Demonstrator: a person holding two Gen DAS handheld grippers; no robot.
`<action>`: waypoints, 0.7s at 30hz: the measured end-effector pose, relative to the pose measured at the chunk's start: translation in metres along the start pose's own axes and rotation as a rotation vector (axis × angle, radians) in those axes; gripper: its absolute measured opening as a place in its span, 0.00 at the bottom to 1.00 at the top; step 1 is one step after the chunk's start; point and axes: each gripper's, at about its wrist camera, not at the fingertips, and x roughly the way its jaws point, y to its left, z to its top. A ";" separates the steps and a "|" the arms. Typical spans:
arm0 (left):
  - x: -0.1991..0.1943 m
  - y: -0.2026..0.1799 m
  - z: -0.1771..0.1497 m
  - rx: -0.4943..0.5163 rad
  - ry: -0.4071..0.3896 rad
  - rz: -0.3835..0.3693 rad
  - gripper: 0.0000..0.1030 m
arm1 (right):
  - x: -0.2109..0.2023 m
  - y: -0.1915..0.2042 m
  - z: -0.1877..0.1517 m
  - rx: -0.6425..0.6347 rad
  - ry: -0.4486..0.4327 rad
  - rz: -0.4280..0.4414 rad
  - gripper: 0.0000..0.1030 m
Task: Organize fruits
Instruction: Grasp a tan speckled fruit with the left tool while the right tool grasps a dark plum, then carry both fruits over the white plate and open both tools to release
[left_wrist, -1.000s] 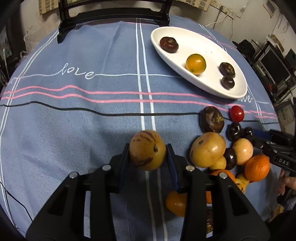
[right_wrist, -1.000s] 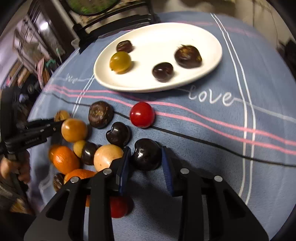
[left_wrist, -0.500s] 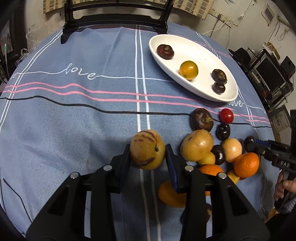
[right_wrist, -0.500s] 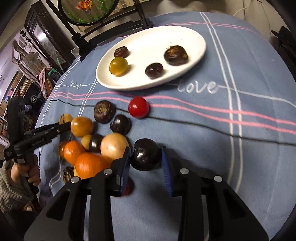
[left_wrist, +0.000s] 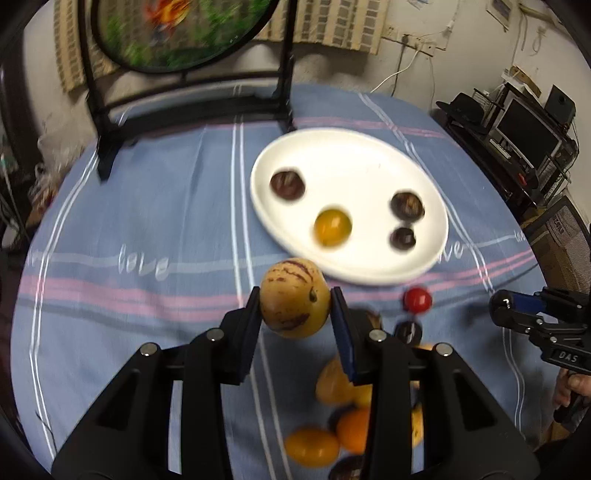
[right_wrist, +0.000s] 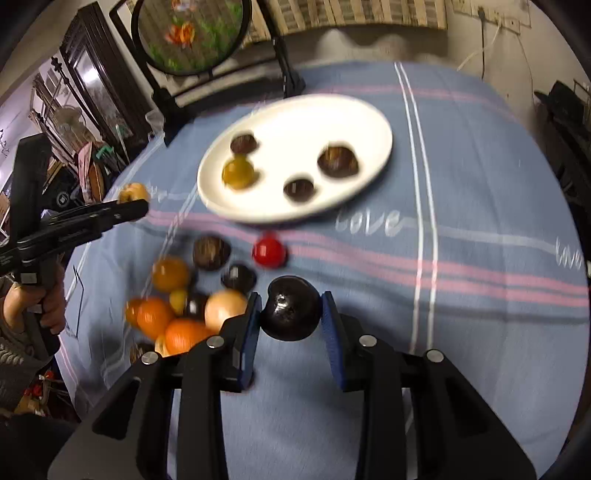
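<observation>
Both tongs are higher above the worktop (left_wrist: 110, 229) than a second ago, and the white plate (left_wrist: 369, 155) now sits closer to the middle of each view, where before it lay toward the far edge.

The left tongs (left_wrist: 295, 308) pinch a tan fruit with purple streaks (left_wrist: 294, 298), their blue pads pressed on its two sides. It was low over the cloth a second ago; now it hangs clear of it, with the near rim of the plate just behind it in the left wrist view. The tongs point steeply downward, tilted toward the plate.

The right tongs (right_wrist: 290, 314) pinch a glossy dark fruit (right_wrist: 291, 314) in the same way, lifted off the blue cloth and angled down toward the plate. A hand (right_wrist: 51, 306) grips the left tool's handle at the left edge of the right wrist view.

Under and beside the tongs the pile of loose fruit (right_wrist: 177, 306) lies where it was, oranges, yellow and dark pieces touching one another. A red tomato (right_wrist: 269, 251) sits apart, between pile and plate.

On the plate lie three dark fruits and one yellow fruit (left_wrist: 332, 227), as before. Behind stands a black-framed round screen (left_wrist: 177, 33).
</observation>
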 end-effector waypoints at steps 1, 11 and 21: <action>0.003 -0.003 0.010 0.012 -0.007 -0.001 0.36 | -0.002 -0.002 0.010 -0.003 -0.018 0.000 0.32; 0.037 -0.029 0.073 0.080 -0.041 -0.027 0.36 | 0.000 -0.018 0.090 -0.019 -0.138 0.001 0.32; 0.090 -0.030 0.108 0.084 -0.008 -0.023 0.36 | 0.053 -0.024 0.141 -0.052 -0.128 0.028 0.32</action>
